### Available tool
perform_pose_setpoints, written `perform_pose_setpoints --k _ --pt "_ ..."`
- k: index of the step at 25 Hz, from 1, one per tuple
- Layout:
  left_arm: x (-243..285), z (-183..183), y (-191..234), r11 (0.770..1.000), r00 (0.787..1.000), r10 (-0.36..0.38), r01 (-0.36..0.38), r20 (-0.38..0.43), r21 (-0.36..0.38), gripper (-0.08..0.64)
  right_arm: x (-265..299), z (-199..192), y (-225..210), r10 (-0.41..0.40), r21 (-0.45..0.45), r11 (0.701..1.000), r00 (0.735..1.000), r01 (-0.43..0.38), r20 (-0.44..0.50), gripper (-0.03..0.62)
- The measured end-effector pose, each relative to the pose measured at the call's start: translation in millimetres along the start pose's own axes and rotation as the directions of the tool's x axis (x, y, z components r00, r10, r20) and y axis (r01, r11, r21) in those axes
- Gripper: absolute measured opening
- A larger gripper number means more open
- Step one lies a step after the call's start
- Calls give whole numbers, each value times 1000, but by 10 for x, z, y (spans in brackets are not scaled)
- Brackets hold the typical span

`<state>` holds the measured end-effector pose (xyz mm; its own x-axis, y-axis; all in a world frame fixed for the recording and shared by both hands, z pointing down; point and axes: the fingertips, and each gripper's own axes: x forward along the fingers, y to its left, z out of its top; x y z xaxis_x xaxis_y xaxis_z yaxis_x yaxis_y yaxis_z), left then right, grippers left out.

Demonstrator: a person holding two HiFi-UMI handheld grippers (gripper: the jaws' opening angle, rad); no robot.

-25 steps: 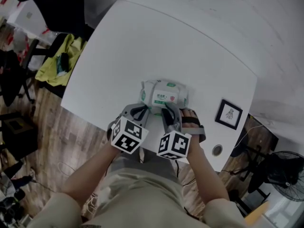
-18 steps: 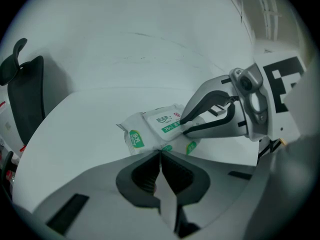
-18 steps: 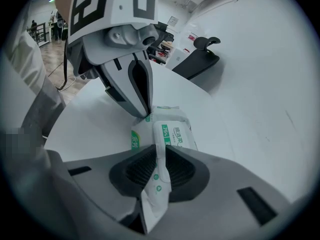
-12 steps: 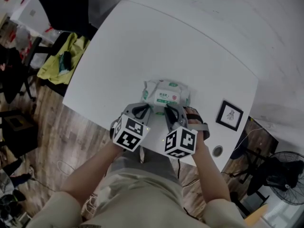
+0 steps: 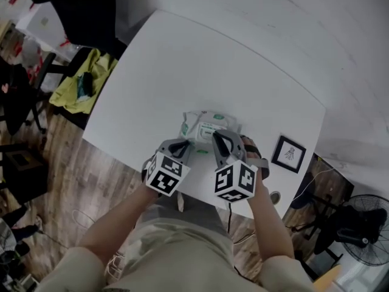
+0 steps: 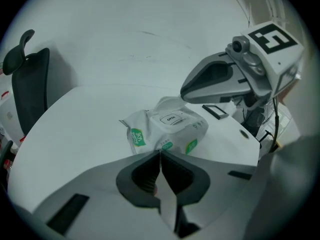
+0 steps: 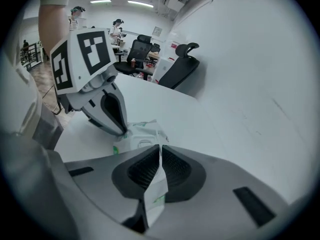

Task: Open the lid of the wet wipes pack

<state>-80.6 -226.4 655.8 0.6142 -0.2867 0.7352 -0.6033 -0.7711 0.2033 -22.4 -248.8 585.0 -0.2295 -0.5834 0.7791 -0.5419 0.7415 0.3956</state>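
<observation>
White counter (image 5: 182,59) is filling the middle of the head view, with a yellow-green garment (image 5: 76,84) draping beside its left edge.

At the near edge, the left tool (image 6: 160,155) is resting with its jaws pressed together. A thin pale sliver is showing between them, apparently the wrapper's near edge, so it seems to be pinning the wet wipes pack (image 5: 209,125) in place. The pack is lying on the counter just beyond both tools.

On its right, the right tool (image 7: 160,148) is closing its jaws on a fold of white wrapper with green print, not on the lid (image 6: 171,119). A small picture frame (image 5: 288,153) is lying well apart, further right.

The lid is lying flat and shut, so the opening itself is not yet done. To do it well, I judge the right tool should be gripping the lid's front tab rather than loose film. The left should be holding the pack low so the pack is not lifting with the pull, and the lid should be swinging up about its hinge.

Only the left tool's view is showing the lid's top and a flap of film rising toward the right tool's tip. In the head view the marker cubes are covering that spot. Only the right tool's view is revealing the green print on the pinched fold.
</observation>
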Motion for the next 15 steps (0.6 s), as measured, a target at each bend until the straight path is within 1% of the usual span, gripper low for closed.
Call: perform_pose_setpoints --k 5,11,13,15 --pt "9 11 -16 1000 1000 -12 12 0 4 31 115 40 -344 -51 85 995 998 47 45 40" --pt "-2 22 -15 1000 1000 -18 18 0 14 31 356 4 -594 -57 200 979 996 42 72 53" --pt "7 21 -10 1000 1000 -20 20 -3 17 29 452 -42 -636 -61 208 977 996 46 67 58" --pt "8 26 -12 1000 1000 -25 25 -2 15 29 563 -132 -641 -46 199 979 998 38 36 49"
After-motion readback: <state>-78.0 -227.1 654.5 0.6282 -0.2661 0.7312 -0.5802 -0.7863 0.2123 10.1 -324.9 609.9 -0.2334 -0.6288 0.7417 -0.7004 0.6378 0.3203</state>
